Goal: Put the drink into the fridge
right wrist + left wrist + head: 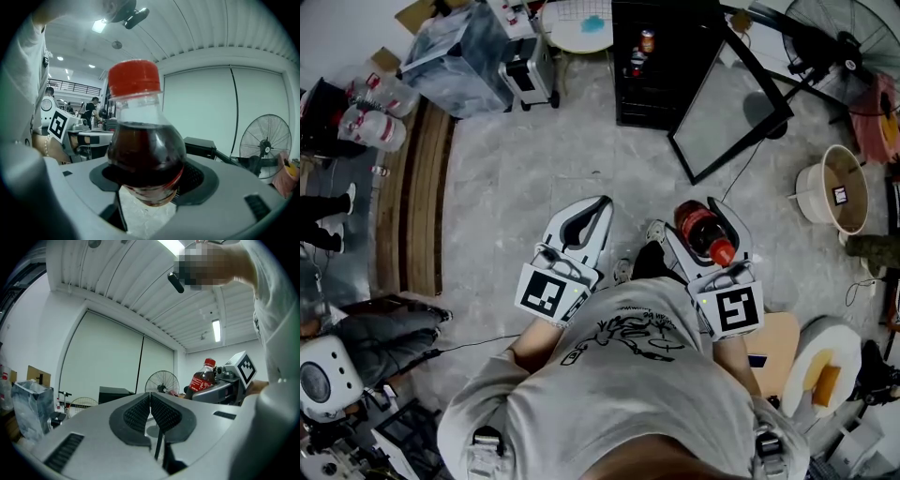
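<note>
The drink is a dark cola bottle [698, 228] with a red cap, and my right gripper [689, 220] is shut on it at waist height. In the right gripper view the bottle [143, 150] stands upright between the black pads, cap up. My left gripper [602, 204] hangs beside it on the left with nothing in it; its ribbed pads [140, 411] touch each other. From the left gripper view the bottle [202, 378] shows to the right. The black fridge [661, 66] stands ahead on the floor, its glass door [731, 108] swung open to the right, with drinks [645, 42] inside.
A floor fan [834, 37] stands at the far right and a beige basin [844, 187] below it. A wooden plank [427, 197] lies along the left, with packs of water bottles [380, 108]. A grey bag [459, 47] and a white round table [581, 23] are left of the fridge.
</note>
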A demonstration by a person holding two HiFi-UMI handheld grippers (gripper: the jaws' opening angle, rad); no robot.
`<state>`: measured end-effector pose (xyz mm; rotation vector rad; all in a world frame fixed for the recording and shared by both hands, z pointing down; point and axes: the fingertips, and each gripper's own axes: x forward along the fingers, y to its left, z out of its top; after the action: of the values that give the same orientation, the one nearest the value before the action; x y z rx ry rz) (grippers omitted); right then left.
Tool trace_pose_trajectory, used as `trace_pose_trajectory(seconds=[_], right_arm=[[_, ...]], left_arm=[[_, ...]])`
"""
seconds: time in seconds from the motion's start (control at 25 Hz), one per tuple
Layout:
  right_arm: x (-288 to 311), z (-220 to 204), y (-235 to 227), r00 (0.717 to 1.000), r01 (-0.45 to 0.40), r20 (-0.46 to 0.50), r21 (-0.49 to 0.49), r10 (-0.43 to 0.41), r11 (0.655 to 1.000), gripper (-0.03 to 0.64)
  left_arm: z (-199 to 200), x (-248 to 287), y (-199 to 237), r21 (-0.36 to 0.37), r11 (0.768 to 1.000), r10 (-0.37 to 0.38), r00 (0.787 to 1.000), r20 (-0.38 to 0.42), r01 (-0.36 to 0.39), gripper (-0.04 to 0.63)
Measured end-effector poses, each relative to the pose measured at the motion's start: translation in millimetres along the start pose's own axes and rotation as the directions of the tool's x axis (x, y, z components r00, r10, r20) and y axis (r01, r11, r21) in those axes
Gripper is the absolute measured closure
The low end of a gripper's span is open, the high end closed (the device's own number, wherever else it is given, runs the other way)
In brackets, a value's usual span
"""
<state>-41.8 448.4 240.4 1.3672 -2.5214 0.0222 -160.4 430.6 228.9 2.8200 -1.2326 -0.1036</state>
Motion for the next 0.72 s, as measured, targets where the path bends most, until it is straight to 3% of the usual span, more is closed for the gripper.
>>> trace_pose_trajectory(seconds=[0.72], right_arm=[[40.5, -0.6, -89.6, 1.000, -0.007, 0.005, 0.005, 0.007, 1.000, 0.296]], left_arm=[[1.7, 101.9, 9.5, 0.011, 1.000, -0.018, 1.000, -0.003, 0.018, 0.571]])
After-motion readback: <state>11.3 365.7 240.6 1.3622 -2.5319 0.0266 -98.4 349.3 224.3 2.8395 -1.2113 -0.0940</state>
